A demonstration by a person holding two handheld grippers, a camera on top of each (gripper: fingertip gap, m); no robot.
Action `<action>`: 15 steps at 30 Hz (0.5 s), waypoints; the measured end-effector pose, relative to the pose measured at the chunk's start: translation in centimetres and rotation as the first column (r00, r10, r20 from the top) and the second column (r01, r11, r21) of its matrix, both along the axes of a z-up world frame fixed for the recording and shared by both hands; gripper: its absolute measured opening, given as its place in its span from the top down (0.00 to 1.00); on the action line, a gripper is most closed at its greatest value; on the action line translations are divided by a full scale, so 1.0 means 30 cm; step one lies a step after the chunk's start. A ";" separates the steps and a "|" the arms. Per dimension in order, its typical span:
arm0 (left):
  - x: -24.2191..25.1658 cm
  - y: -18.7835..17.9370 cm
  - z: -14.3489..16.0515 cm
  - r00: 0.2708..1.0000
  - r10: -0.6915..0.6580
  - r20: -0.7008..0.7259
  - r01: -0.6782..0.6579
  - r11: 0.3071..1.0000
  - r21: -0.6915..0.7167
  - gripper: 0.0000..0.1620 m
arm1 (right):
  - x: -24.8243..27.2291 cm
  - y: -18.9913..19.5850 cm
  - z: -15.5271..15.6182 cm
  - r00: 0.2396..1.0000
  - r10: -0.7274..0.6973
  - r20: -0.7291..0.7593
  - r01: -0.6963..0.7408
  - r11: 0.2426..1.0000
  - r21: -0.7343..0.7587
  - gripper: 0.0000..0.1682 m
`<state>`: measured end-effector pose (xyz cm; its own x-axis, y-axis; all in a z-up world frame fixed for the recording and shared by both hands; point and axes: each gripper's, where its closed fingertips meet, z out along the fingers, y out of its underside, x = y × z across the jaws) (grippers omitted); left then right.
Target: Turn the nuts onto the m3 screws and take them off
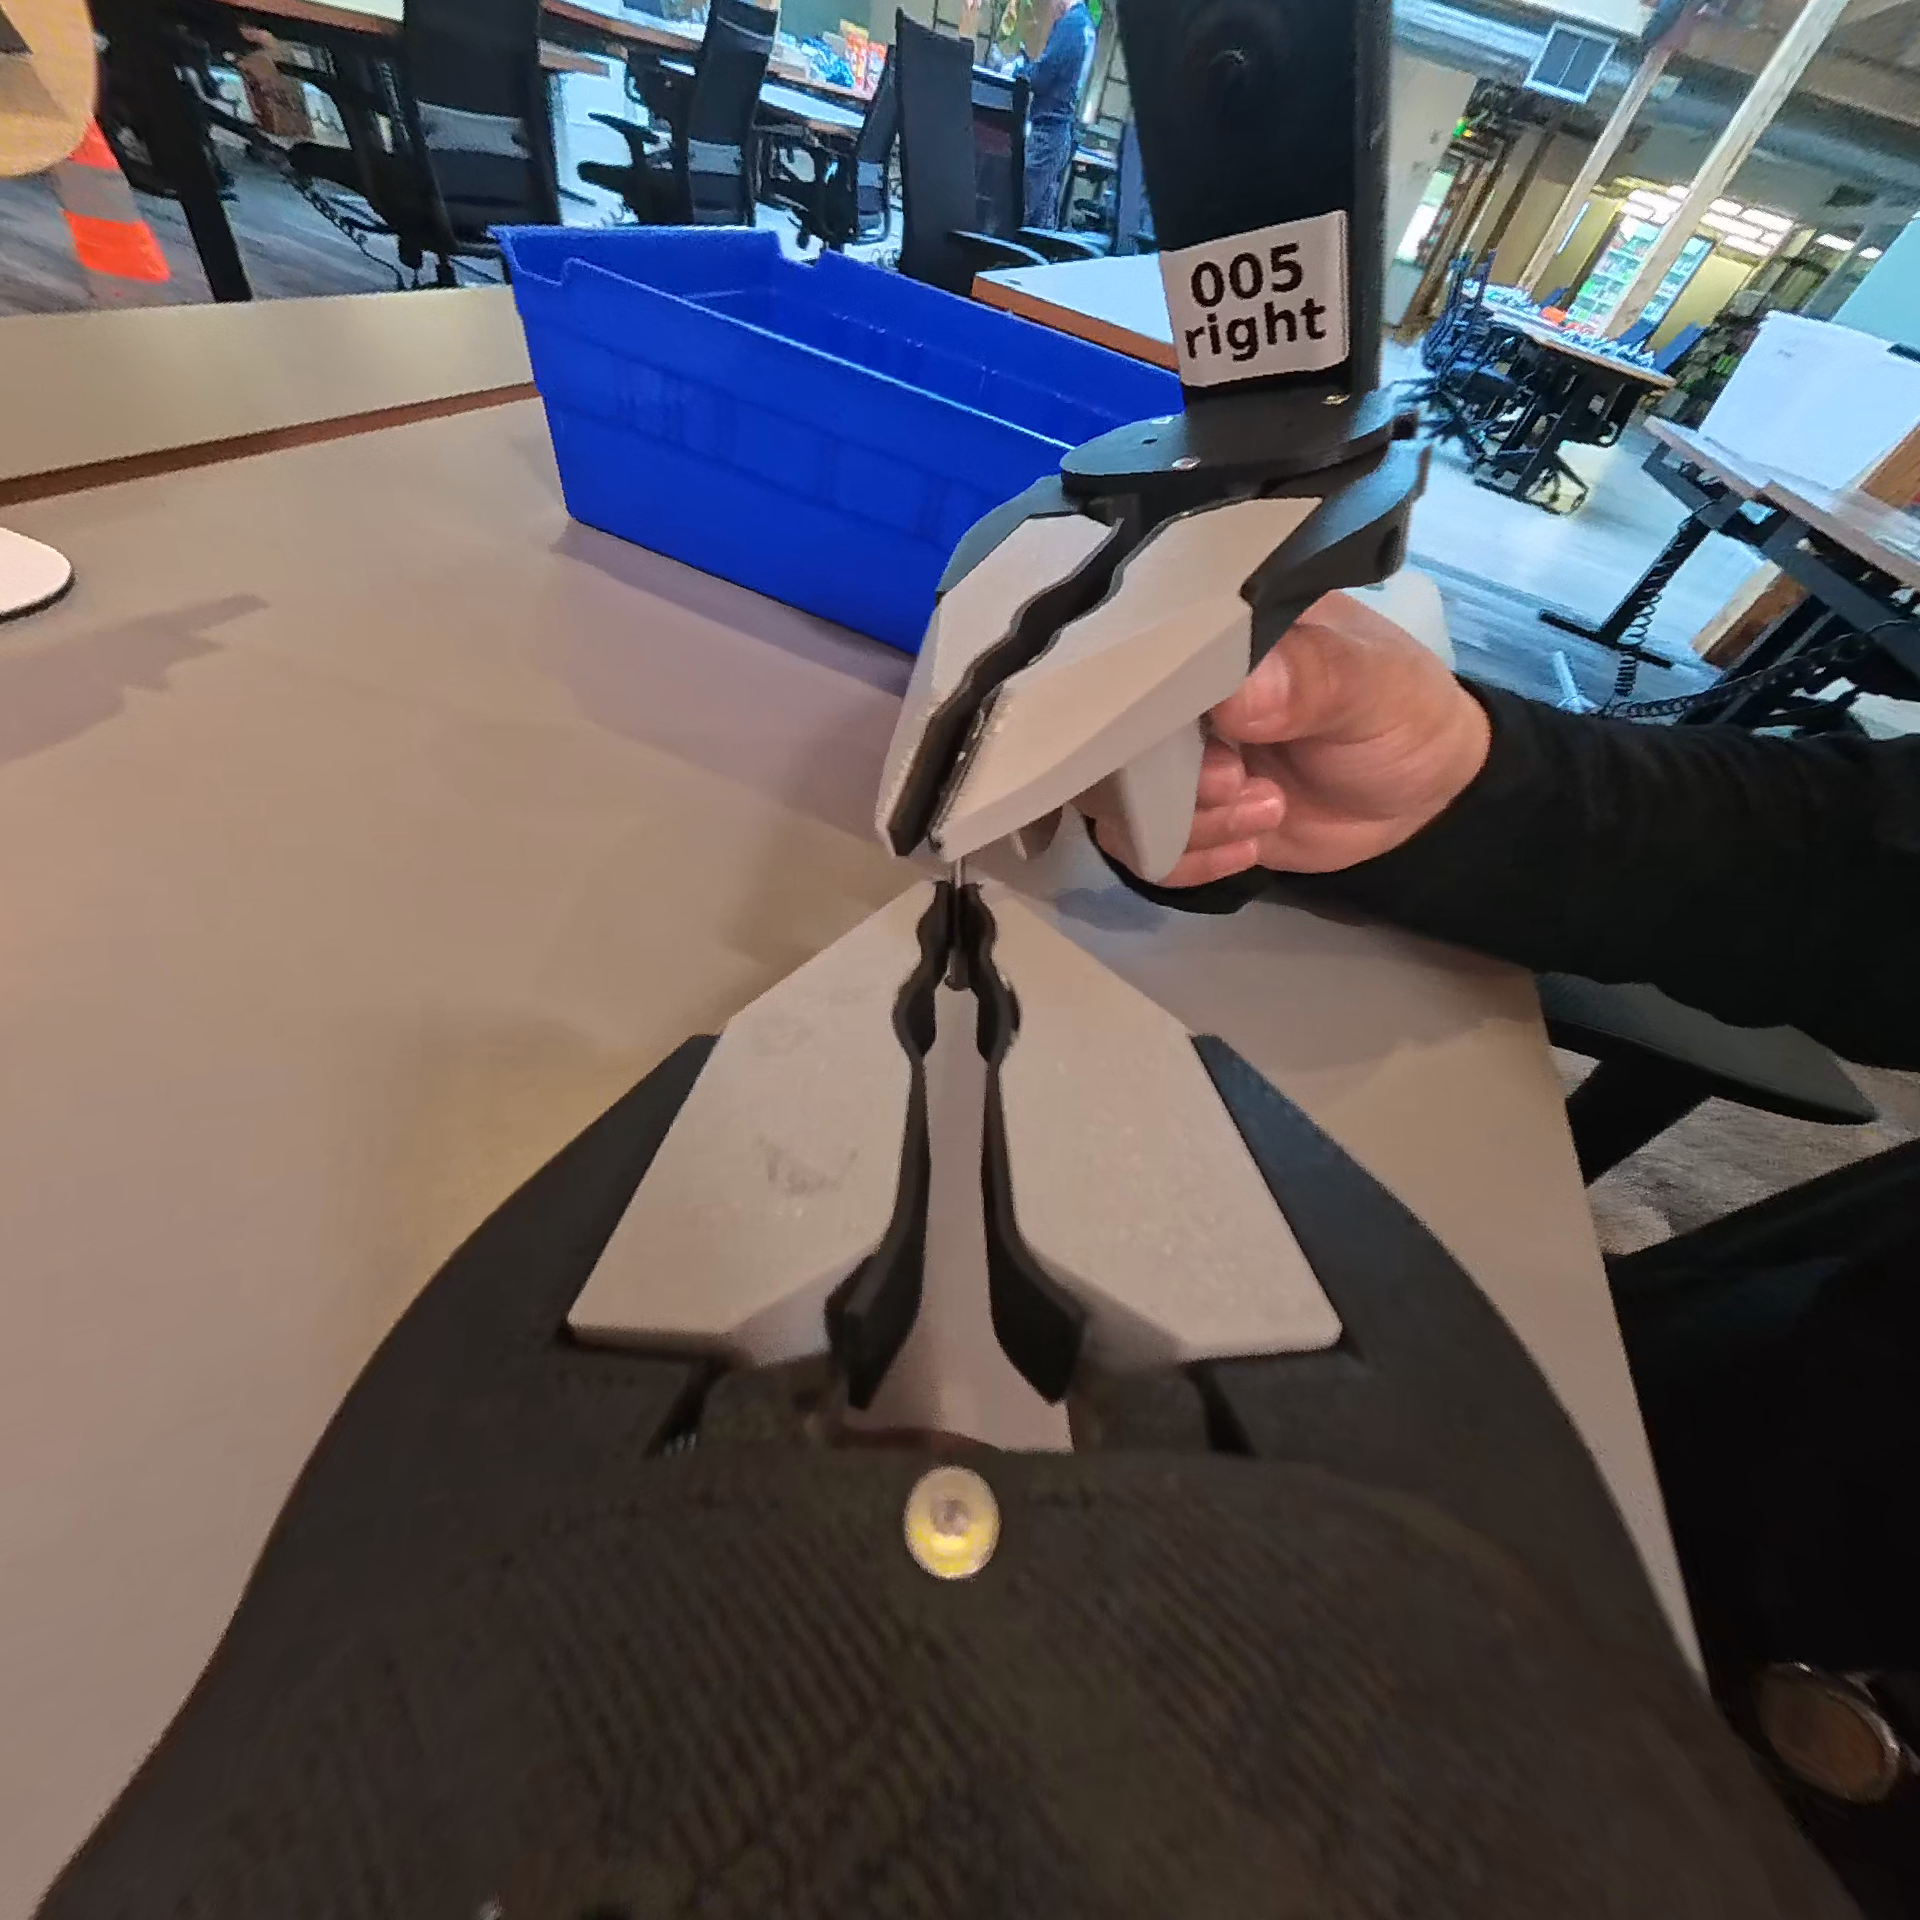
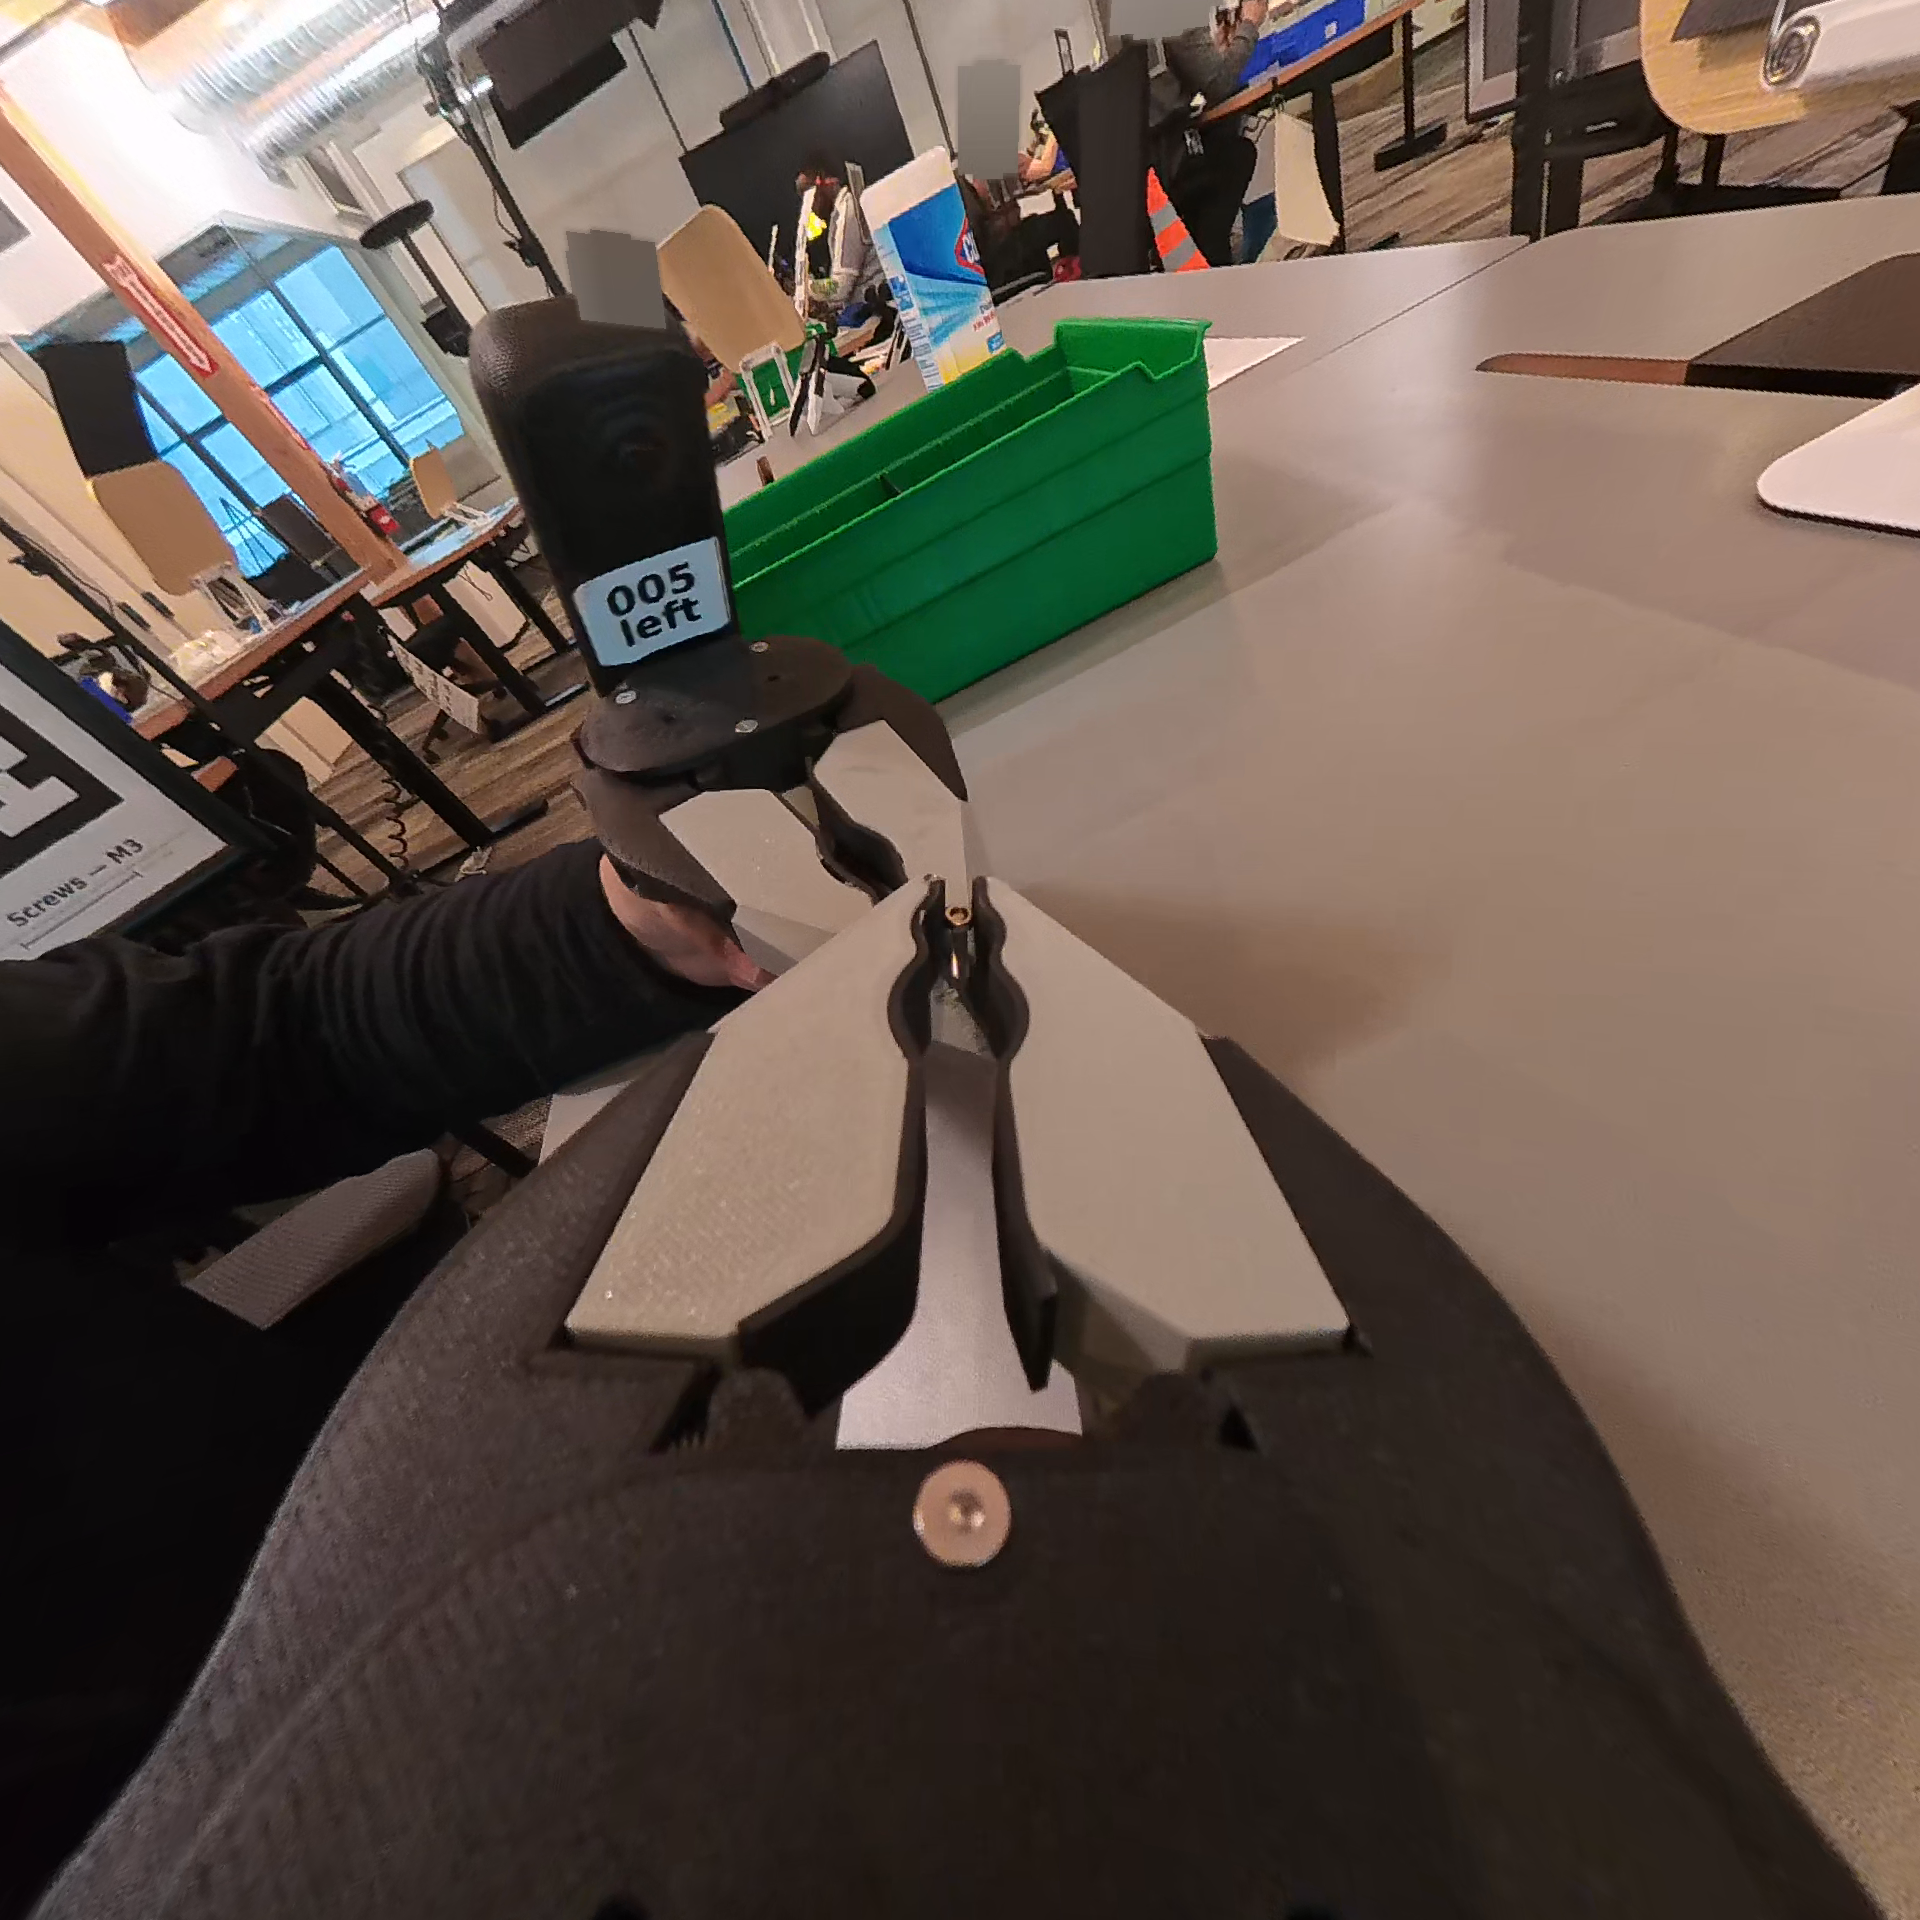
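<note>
In the left wrist view my left gripper (image 1: 954,920) is shut on a thin dark M3 screw (image 1: 954,971) whose shaft points up out of the tips. My right gripper (image 1: 916,847) comes down from above, shut, tip to tip with the left one. In the right wrist view my right gripper (image 2: 956,906) is shut on a small brass-coloured nut (image 2: 956,916). The left gripper (image 2: 938,883) meets it from the left, and the screw end (image 2: 934,883) shows at the joint. Both are held above the grey table (image 1: 364,831). The threads are too small to see.
A blue bin (image 1: 790,457) stands behind the grippers in the left wrist view. A green bin (image 2: 987,540) and a wipes canister (image 2: 935,270) stand at the back in the right wrist view. A white monitor base (image 2: 1849,478) is at far right. A printed sign (image 2: 62,831) stands at left. Both grippers' tips are close together, under 4 cm apart. From either gripper's tips it is about 35 cm to the white monitor base (image 2: 1849,478).
</note>
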<state>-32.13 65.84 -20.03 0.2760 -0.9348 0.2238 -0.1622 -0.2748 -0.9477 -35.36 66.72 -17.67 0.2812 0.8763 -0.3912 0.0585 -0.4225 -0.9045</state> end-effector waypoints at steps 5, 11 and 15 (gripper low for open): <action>-0.014 0.031 0.008 0.998 0.066 -0.007 -0.066 0.996 0.060 1.00 | 0.018 0.020 0.011 0.998 -0.067 0.017 0.066 0.995 0.070 0.92; -0.028 0.056 0.026 0.993 0.114 0.027 -0.115 0.991 0.074 1.00 | 0.022 0.021 0.038 0.988 -0.151 0.032 0.140 0.964 0.227 0.93; -0.022 0.054 0.024 0.992 0.123 0.016 -0.124 0.987 0.098 1.00 | 0.020 0.035 0.056 0.978 -0.208 -0.007 0.203 0.950 0.239 0.93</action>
